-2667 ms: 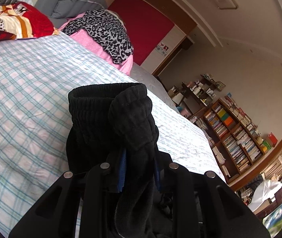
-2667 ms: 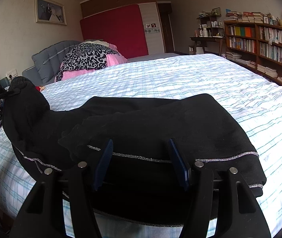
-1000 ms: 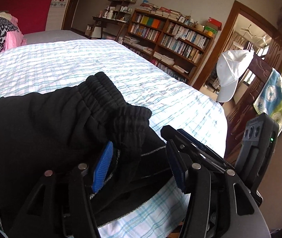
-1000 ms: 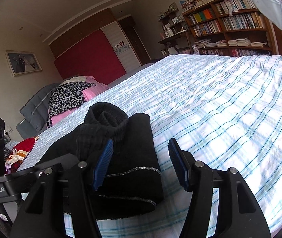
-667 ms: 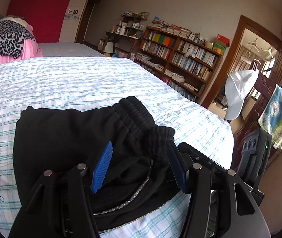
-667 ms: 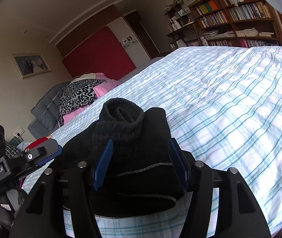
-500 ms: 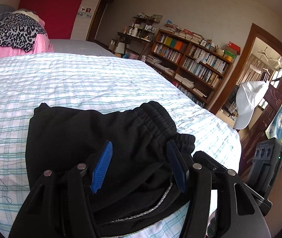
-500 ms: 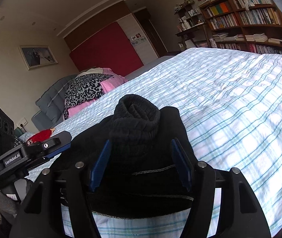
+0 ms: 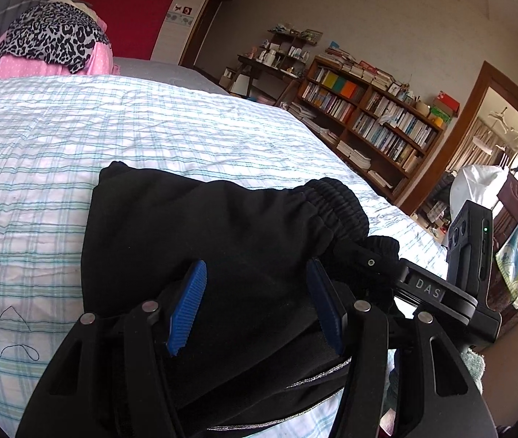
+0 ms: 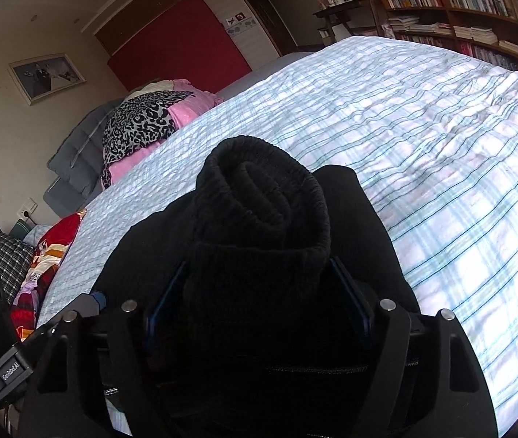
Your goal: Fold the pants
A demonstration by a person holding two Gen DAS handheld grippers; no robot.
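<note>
Black pants [image 9: 222, 241] lie folded on the bed [image 9: 40, 168]. Left gripper [image 9: 259, 295] hovers over them, jaws apart, gripping nothing. Right gripper [image 10: 259, 306], jaws just narrowing, is clamped around the bunched waistband [image 10: 259, 197].

Each black hand-held gripper [image 9: 257, 294] has blue ribbed pads [image 9: 188, 306], silver screws.

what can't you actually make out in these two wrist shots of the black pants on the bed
- Left wrist view: the lower edge of the folded black fabric pants is hidden behind the left gripper.
- Right wrist view: whether the right gripper pads press the bunched ribbed waistband; dark cloth covers them.
- Right wrist view: the framed wall photo is too small to read.
- Both views: the plaid bed cover is cut off at the edges.
</note>
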